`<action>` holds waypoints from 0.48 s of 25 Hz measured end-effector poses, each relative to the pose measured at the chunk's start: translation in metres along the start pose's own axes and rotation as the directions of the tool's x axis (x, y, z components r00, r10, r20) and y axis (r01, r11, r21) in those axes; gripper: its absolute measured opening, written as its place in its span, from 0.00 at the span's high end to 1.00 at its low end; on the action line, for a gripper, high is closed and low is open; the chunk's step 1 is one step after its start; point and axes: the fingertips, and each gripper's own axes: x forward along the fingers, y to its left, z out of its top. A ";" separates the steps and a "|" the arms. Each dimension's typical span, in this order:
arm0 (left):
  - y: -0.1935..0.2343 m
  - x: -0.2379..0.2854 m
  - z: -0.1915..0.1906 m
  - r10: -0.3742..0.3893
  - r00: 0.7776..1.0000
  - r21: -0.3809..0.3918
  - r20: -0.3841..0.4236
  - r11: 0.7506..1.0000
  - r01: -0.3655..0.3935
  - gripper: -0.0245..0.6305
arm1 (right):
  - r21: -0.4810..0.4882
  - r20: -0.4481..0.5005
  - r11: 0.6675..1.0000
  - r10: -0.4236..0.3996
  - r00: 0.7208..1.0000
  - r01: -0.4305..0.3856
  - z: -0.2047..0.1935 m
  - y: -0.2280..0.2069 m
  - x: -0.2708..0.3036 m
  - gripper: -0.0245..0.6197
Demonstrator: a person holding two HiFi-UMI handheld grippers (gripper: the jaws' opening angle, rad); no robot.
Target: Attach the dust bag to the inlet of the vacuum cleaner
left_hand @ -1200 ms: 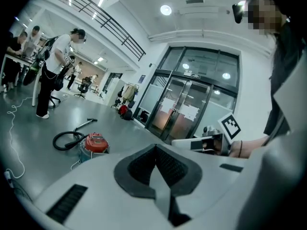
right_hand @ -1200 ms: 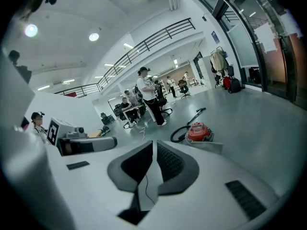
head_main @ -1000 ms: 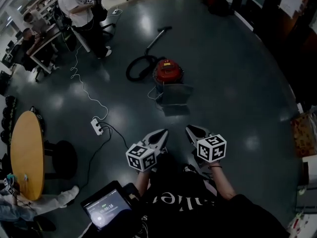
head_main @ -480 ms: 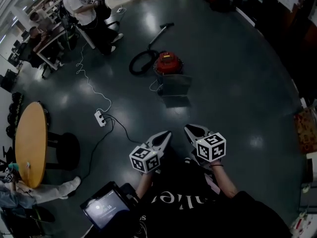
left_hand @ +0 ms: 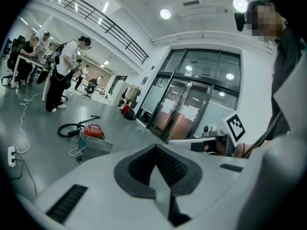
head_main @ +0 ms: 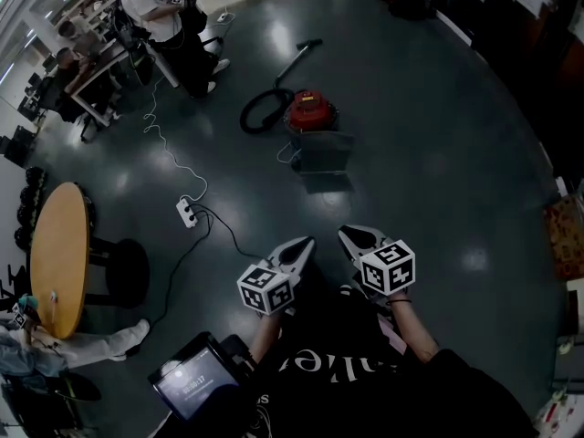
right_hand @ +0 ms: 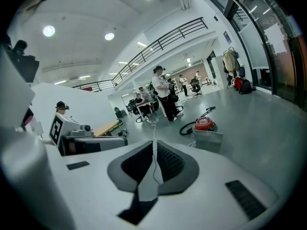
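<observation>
A red vacuum cleaner (head_main: 310,112) stands on the dark floor some way ahead, with its black hose (head_main: 260,112) coiled to its left. A grey dust bag (head_main: 321,151) lies right in front of it, on the near side. My left gripper (head_main: 301,245) and right gripper (head_main: 351,235) are held side by side close to the body, far short of both. Both are shut and hold nothing. The left gripper view shows its shut jaws with the vacuum cleaner (left_hand: 94,130) and bag (left_hand: 96,145) beyond, at the left. The right gripper view shows the vacuum cleaner (right_hand: 205,124) and bag (right_hand: 209,140) past its shut jaws.
A white power strip (head_main: 187,212) lies on the floor to the left, with cables trailing toward me and away. A round wooden table (head_main: 59,258) and a black stool (head_main: 123,272) stand at the left. A person (head_main: 169,26) stands at desks at the far left. Glass doors (left_hand: 192,109) show behind.
The vacuum cleaner, bag and power strip sit slightly higher in the head view than a second ago. Both grippers keep their places in the picture and stay shut.
</observation>
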 end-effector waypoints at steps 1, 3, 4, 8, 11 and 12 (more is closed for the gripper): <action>-0.001 0.000 -0.001 0.000 1.000 0.001 0.000 1.000 0.000 0.96 | 0.000 0.000 1.000 -0.001 1.000 0.001 -0.001 -0.001 -0.001 0.90; -0.002 0.001 -0.002 -0.001 1.000 0.004 -0.003 1.000 0.001 0.96 | 0.001 0.000 1.000 -0.002 1.000 0.002 -0.001 -0.003 -0.002 0.90; -0.003 0.002 -0.002 -0.002 1.000 0.006 -0.004 1.000 0.002 0.96 | 0.000 0.001 1.000 -0.003 1.000 0.003 -0.001 -0.004 -0.003 0.90; -0.003 0.004 -0.001 -0.005 1.000 0.016 -0.008 1.000 0.005 0.96 | 0.000 0.005 1.000 -0.001 1.000 0.001 0.000 -0.004 -0.003 0.90; -0.003 0.003 0.001 -0.004 1.000 0.021 -0.005 1.000 0.004 0.96 | -0.001 0.008 1.000 0.004 1.000 -0.004 0.000 -0.002 -0.002 0.90; -0.003 0.003 0.001 -0.003 1.000 0.022 -0.003 1.000 0.003 0.96 | -0.004 0.008 1.000 0.006 1.000 -0.006 0.001 -0.001 -0.002 0.90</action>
